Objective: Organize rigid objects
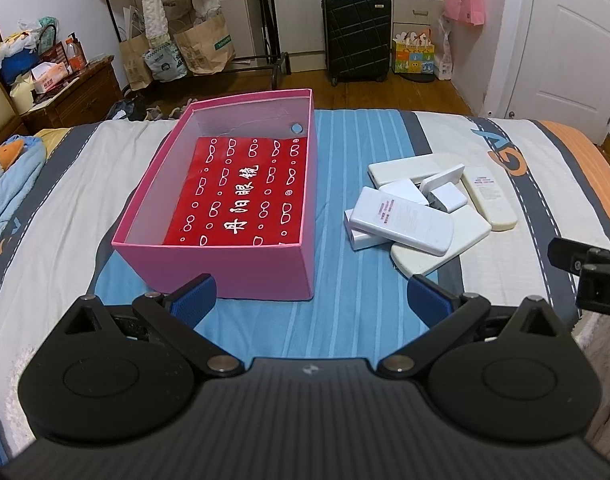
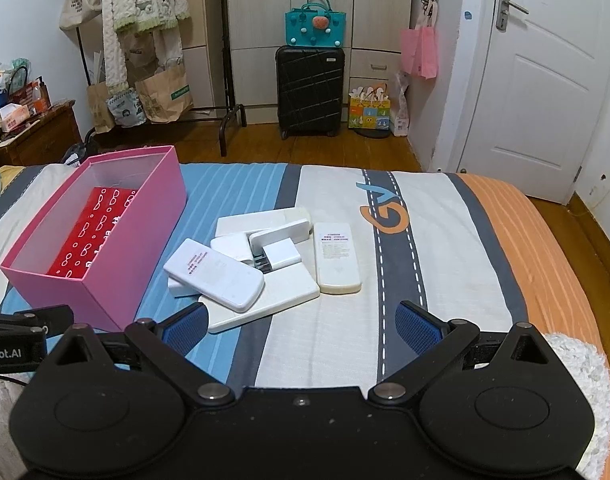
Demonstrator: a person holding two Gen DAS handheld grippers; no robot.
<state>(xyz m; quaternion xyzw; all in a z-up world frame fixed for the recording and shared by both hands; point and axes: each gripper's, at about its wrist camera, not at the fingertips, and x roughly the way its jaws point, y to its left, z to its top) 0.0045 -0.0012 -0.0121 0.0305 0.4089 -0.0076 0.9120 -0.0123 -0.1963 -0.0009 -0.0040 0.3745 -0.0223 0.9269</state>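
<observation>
Little of the sorting appeared done. The pink box (image 1: 241, 184), left of centre in the left wrist view, held only a red printed sheet (image 1: 245, 194), while the pile of white devices (image 2: 265, 258) lay heaped on the bed (image 2: 445, 240) at mid-frame. The left hand-held gripper (image 1: 311, 300) and right hand-held gripper (image 2: 301, 326) both stood spread wide, holding nothing.

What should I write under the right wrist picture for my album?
Open right gripper faces a pile of white remotes beside a pink box on the bed.
</observation>
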